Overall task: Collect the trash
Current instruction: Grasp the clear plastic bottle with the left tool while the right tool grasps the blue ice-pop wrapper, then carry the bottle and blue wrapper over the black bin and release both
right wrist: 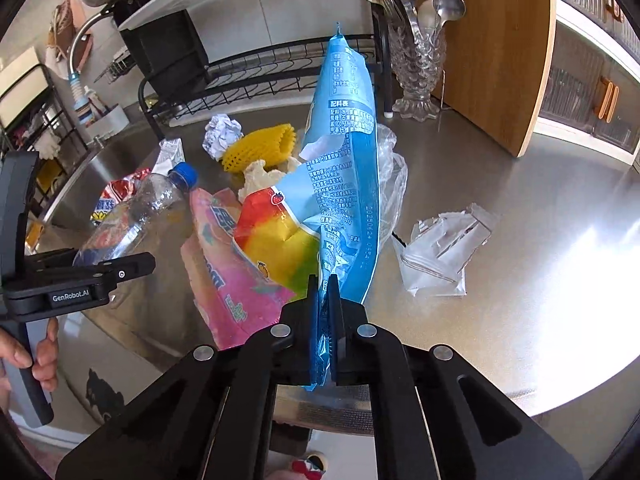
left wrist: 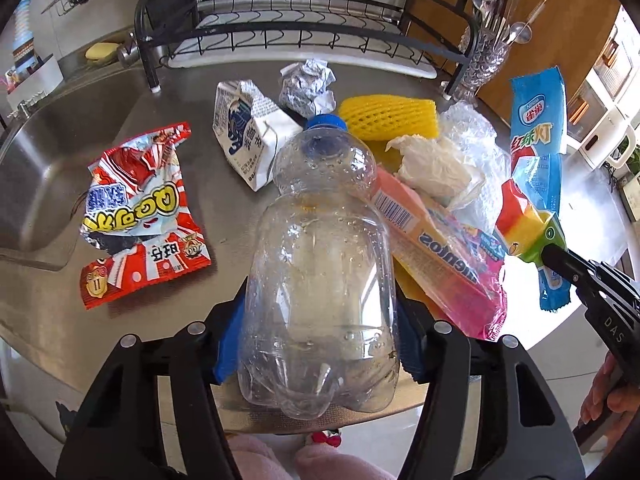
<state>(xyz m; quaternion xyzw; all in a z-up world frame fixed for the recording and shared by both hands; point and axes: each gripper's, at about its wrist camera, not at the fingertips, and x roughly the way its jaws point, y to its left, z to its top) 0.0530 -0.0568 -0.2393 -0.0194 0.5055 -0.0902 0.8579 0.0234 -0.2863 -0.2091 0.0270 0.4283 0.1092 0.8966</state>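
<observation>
A: On the steel counter (left wrist: pixel 224 216), what has the left gripper (left wrist: pixel 320 344) got?

B: Its jaws stand wide, pressed to both sides of a clear plastic bottle (left wrist: pixel 320 272). The blue cap (left wrist: pixel 326 121) points to 12 o'clock in the left view, toward the dish rack (left wrist: pixel 280 20).

A: And the right gripper (right wrist: pixel 323 308)?

B: Jaws nearly closed, pinching the lower end of a blue ice-pop wrapper (right wrist: pixel 344 160), which stands up from the fingers toward 12 o'clock.

A: What lies around the bottle?

B: In the left view, a red snack bag (left wrist: pixel 140 216) at 9 o'clock, a crushed milk carton (left wrist: pixel 248 136) at 11, and a crumpled paper ball (left wrist: pixel 308 88) near 12. A yellow foam net (left wrist: pixel 388 116) lies at 1 o'clock beside a white tissue wad (left wrist: pixel 432 164) and a clear plastic bag (left wrist: pixel 476 136). A pink Mentos pack (left wrist: pixel 440 256) touches the bottle at 3 o'clock.

A: Anything apart from that pile?

B: In the right view, torn white paper (right wrist: pixel 444 252) lies alone at 3 o'clock. A glass cutlery holder (right wrist: pixel 420 64) stands at 1 o'clock.
</observation>
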